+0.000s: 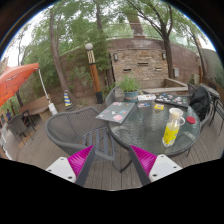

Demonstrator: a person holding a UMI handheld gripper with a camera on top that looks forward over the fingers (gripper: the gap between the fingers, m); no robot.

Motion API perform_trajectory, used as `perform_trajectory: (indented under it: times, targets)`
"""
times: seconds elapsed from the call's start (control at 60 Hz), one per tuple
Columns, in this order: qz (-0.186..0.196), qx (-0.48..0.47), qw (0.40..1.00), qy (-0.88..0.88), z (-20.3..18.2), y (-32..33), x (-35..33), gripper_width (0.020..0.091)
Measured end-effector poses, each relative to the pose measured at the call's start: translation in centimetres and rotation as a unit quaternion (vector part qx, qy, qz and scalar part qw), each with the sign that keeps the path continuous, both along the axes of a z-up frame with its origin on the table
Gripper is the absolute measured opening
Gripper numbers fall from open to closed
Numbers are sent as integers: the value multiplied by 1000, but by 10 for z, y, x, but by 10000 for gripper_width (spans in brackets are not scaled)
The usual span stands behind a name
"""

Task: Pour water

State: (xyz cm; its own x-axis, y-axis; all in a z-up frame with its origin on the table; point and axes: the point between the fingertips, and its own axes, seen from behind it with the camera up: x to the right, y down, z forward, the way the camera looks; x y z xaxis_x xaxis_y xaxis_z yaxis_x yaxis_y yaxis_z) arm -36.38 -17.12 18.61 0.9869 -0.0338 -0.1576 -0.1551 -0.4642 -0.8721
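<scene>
The bottle (172,127) stands upright on the round glass worktop (150,135), ahead of the hand-held gripper (112,163) and off to its right, well beyond the fingertips. Its long axis is vertical. The hand-held gripper is spread wide, pink pads (81,160) facing inward, holding and touching nothing. A chair (75,130) stands beside the worktop.
</scene>
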Motion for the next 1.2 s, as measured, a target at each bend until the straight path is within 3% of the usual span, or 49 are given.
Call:
perform_trajectory:
  times: [0.017,0.133,0.233,0.267,0.283,0.3,0.317,0.333,0.483,0.5,0.517,0.533,0.567,0.583,0.6,0.717,0.733,0.867,0.883,0.917,0.967,1.067,1.2]
  targets:
    - [-2,3,1000,1,-22,-6,5,789]
    - [-22,10,1000,-6,-30,1,20,790]
    - [-11,28,999,-20,-43,5,31,797]
    - [-7,32,999,-33,-28,4,39,793]
    - [-7,39,998,-39,-51,6,48,793]
    - [-8,38,998,-45,-35,5,53,789]
    - [-11,45,998,-52,-58,7,65,790]
    - [-13,43,997,-57,-42,6,71,790]
    - [-46,58,995,-64,-85,13,161,786]
    - [-51,63,995,-63,-110,17,175,785]
    - [-53,58,995,-63,-95,16,181,783]
    - [-54,61,995,-64,-120,20,193,786]
    - [-55,59,995,-66,-108,24,208,792]
    - [-56,65,994,-68,-130,30,220,793]
    - [-56,64,994,-71,-114,31,226,794]
    - [-60,91,992,-67,-123,68,267,795]
    - [-58,98,991,-65,-144,78,273,795]
    - [-49,141,985,-82,-115,127,278,797]
    - [-52,151,983,-87,-131,135,284,792]
    - [-56,154,982,-97,-112,142,283,742]
    - [-50,139,984,-104,-126,151,280,478]
    - [-63,155,978,-123,-123,154,282,477]
    - [-58,92,984,-138,-127,163,273,404]
